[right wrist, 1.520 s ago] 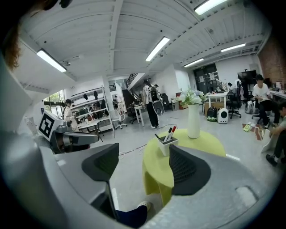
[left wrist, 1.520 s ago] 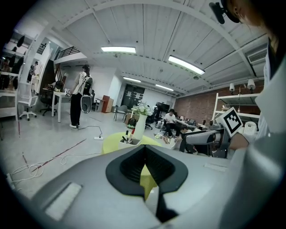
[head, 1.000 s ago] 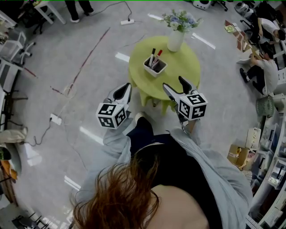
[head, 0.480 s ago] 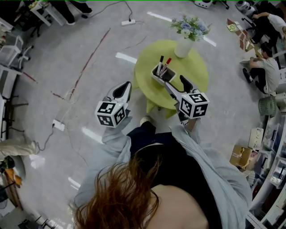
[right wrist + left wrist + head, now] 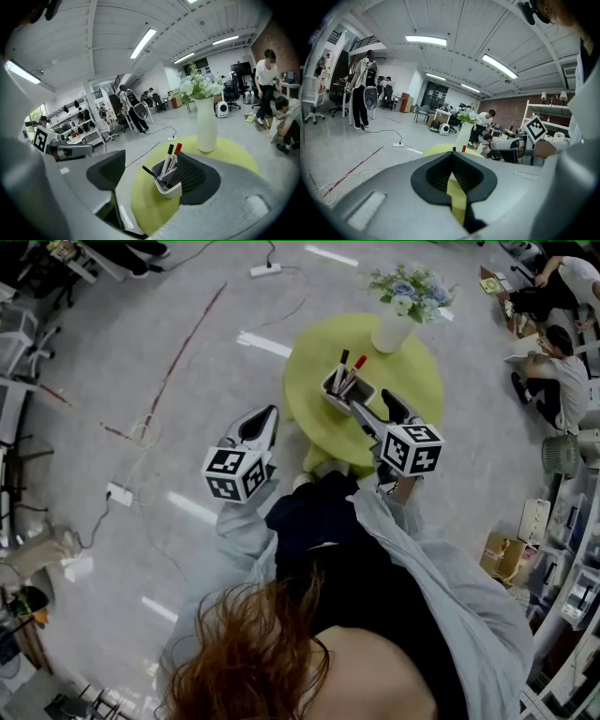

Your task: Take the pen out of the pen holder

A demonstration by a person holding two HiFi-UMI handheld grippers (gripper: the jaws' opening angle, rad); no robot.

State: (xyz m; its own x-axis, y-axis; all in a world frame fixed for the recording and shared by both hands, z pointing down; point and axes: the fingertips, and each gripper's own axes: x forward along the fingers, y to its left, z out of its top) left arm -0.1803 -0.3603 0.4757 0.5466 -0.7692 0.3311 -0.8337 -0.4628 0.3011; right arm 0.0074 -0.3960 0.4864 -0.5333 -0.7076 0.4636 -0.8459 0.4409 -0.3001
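A white pen holder (image 5: 349, 388) (image 5: 168, 183) stands on a round yellow-green table (image 5: 412, 381) (image 5: 234, 159). It holds a black marker (image 5: 167, 157), a red marker (image 5: 176, 153) and a thin black pen (image 5: 152, 174) that leans left. My right gripper (image 5: 377, 409) (image 5: 151, 160) is open. Its jaws reach over the table's near edge, one on each side of the holder, and do not touch the pens. My left gripper (image 5: 263, 420) (image 5: 452, 153) hangs left of the table, off its edge, shut on nothing.
A white vase of flowers (image 5: 394, 329) (image 5: 206, 124) stands on the far side of the table. People sit on the floor at the far right (image 5: 562, 371). A power strip (image 5: 117, 493) and cables lie on the floor to the left.
The table and pen holder have come closer in view. My right gripper has moved forward until its jaws flank the holder. The left gripper has barely moved.
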